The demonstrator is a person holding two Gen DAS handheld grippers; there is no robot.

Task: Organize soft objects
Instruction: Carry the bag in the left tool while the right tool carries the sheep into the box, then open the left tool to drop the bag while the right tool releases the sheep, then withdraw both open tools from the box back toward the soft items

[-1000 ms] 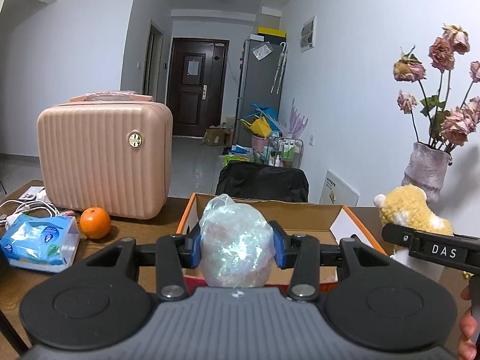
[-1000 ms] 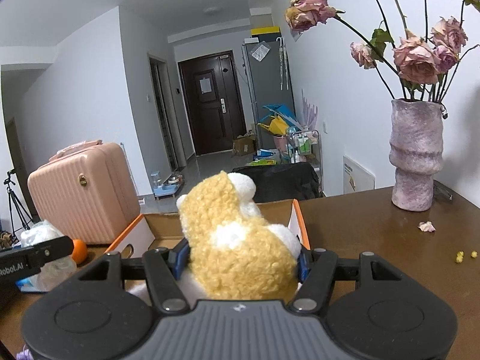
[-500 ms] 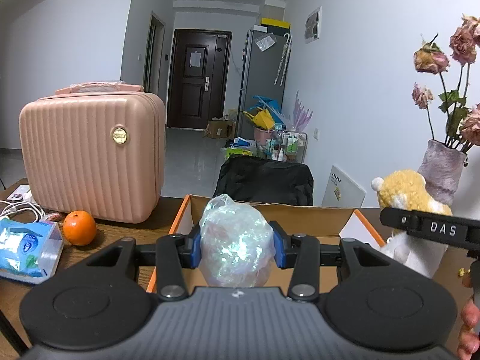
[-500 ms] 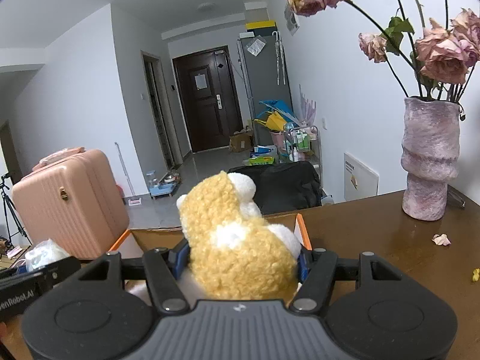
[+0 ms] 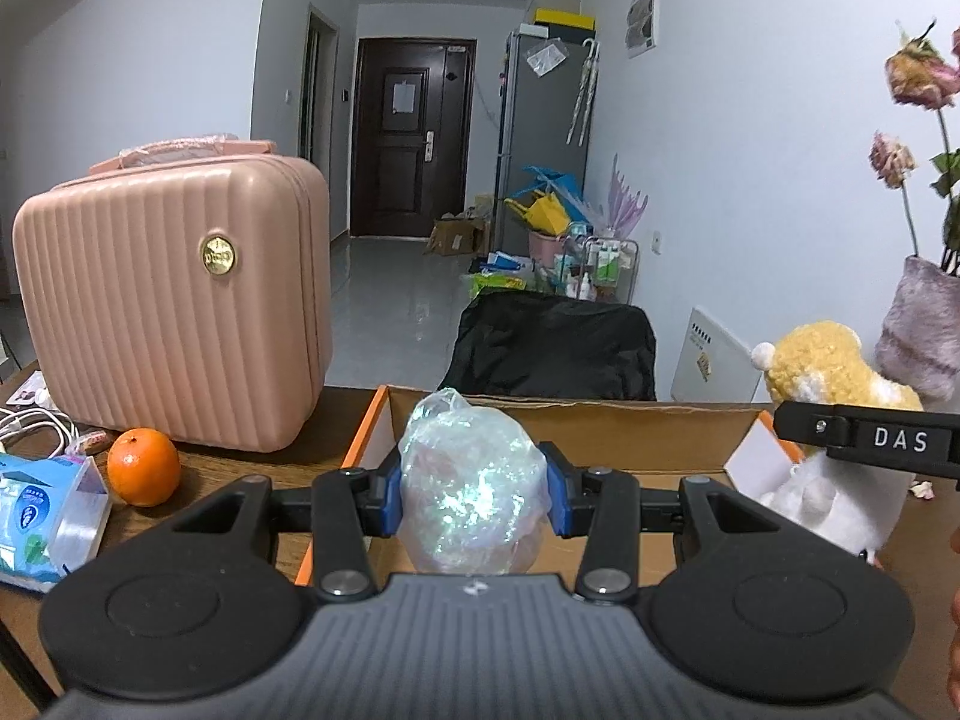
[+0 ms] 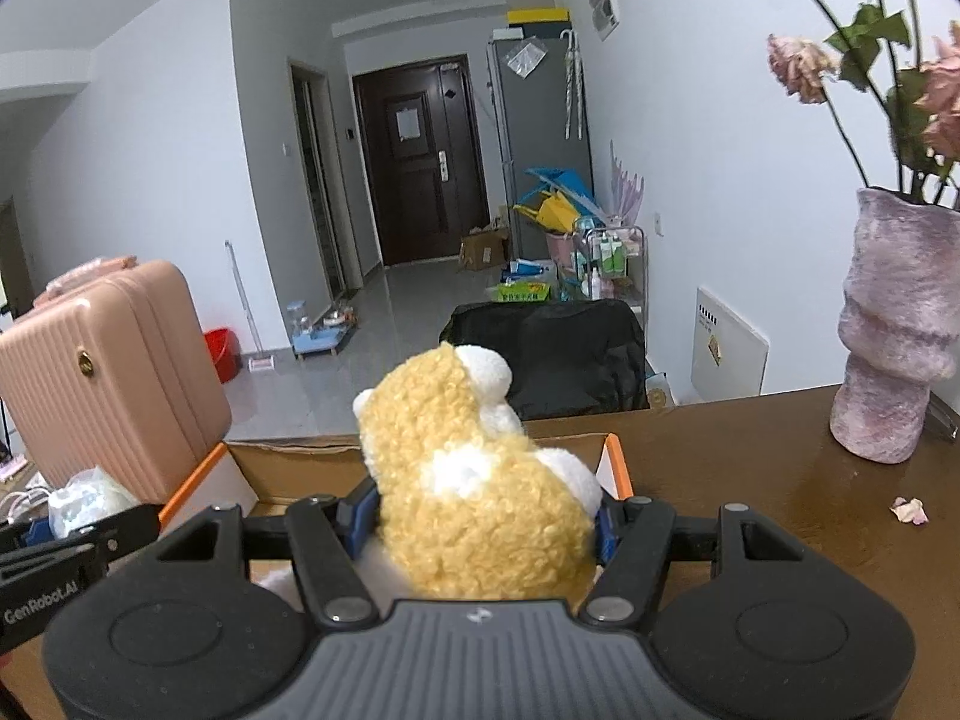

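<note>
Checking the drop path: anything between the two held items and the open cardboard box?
Nothing visible. The left gripper holds the plastic-wrapped ball and the right gripper holds the plush toy, both at the near edge of the cardboard box, whose open top shows unobstructed.

Your left gripper (image 5: 474, 489) clamps a shiny plastic-wrapped bundle (image 5: 471, 480) over the near edge of the cardboard box (image 5: 600, 432). Left of the box sit an orange (image 5: 144, 467) and a pink suitcase (image 5: 174, 306); at its right, the yellow plush toy (image 5: 834, 372).

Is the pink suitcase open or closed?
Closed. The pink suitcase stands upright on the table, its two halves meeting with no gap, beside the orange.
</note>
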